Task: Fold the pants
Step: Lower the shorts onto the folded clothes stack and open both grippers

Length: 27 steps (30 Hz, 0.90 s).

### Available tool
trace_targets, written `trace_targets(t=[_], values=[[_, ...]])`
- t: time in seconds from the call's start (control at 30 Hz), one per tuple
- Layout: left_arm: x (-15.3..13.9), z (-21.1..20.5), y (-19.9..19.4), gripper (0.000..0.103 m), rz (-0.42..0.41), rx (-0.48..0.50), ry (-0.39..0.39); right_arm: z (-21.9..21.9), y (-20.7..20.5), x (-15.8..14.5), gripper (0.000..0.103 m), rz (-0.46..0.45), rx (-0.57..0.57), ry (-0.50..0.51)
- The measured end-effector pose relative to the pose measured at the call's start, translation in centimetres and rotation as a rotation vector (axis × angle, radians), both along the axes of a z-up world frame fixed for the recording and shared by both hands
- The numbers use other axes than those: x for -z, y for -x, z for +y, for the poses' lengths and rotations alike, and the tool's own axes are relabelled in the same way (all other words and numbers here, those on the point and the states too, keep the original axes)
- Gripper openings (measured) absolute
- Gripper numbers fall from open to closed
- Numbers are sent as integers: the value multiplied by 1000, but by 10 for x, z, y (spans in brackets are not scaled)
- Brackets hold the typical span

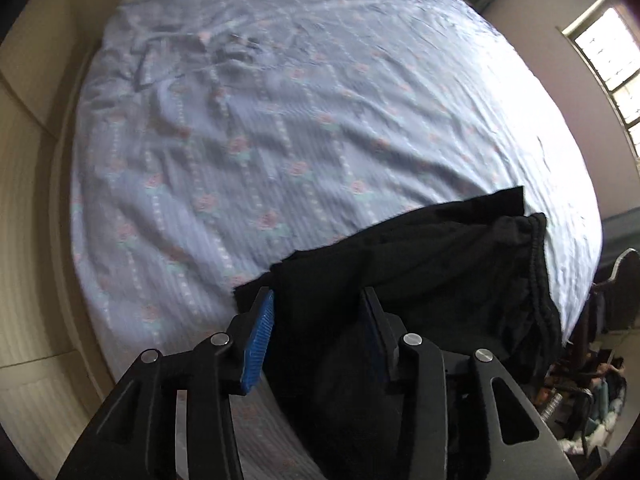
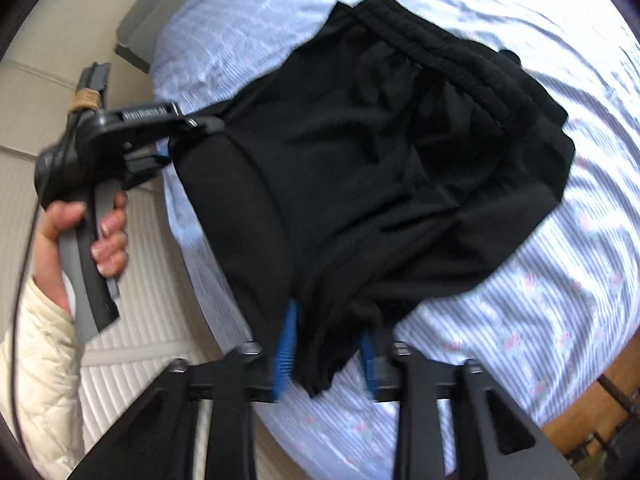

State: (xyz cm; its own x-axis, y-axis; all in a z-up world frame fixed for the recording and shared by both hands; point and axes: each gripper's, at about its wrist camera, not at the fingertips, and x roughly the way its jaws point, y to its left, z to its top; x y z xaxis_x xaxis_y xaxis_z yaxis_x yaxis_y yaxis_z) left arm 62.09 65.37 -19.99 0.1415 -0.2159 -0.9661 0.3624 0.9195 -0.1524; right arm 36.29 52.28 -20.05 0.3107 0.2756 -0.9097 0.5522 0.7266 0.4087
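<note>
The black pants (image 2: 360,152) lie bunched on the bed (image 2: 540,300), near its edge, over a pale blue striped sheet (image 1: 280,140) printed with small pink flowers. Their elastic waistband (image 2: 448,60) sits on the far side of the heap from the right tool (image 2: 328,344), gathered and wrinkled, while the nearer cloth hangs in loose folds toward the bed's edge. The right tool's blue-padded fingers (image 2: 285,356) stand on either side of a hanging fold of the pants, the cloth passing between them, so the tool is pinching the fabric. The left tool (image 1: 316,320) likewise has black cloth filling the space between its blue pad (image 1: 258,340) and the opposite finger, gripping the pants at a corner beside the bed's edge. In the right wrist view, the left tool (image 2: 176,152) reaches to the pants from outside the bed, held by a hand (image 2: 96,236) in a cream quilted sleeve (image 2: 44,380). A window (image 1: 612,52) shows beyond the bed.
</note>
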Motion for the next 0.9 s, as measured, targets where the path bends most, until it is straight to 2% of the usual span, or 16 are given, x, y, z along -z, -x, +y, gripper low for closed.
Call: trace_targets(t=[0.03,0.13,0.23,0.4,0.5,0.57,0.73,0.8,0.9], values=[[-4,4,1,43,-39,-18,-48,0,5,-1,47,26,12,-4],[-27,16,13,52,-145,-29,-111,-8,17,-5,47,54,28,-7],[-54,21,38,58,-194,2,-99,-22,28,-24,53,14,1,59],[-103,11,99,73,-275,59,-57,-47,55,-70,75,-128,-116,227],[-129,-11,142,83,-322,106,-49,-65,57,-96,80,-201,-161,329],[-142,-29,170,88,-359,135,-52,-84,63,-113,82,-240,-178,359],[-169,-87,238,91,-423,178,-39,-139,92,-151,85,-306,-167,395],[-177,-111,261,92,-435,157,-22,-163,107,-164,86,-328,-167,413],[-189,-147,293,92,-409,89,48,-201,128,-182,88,-358,-192,460]])
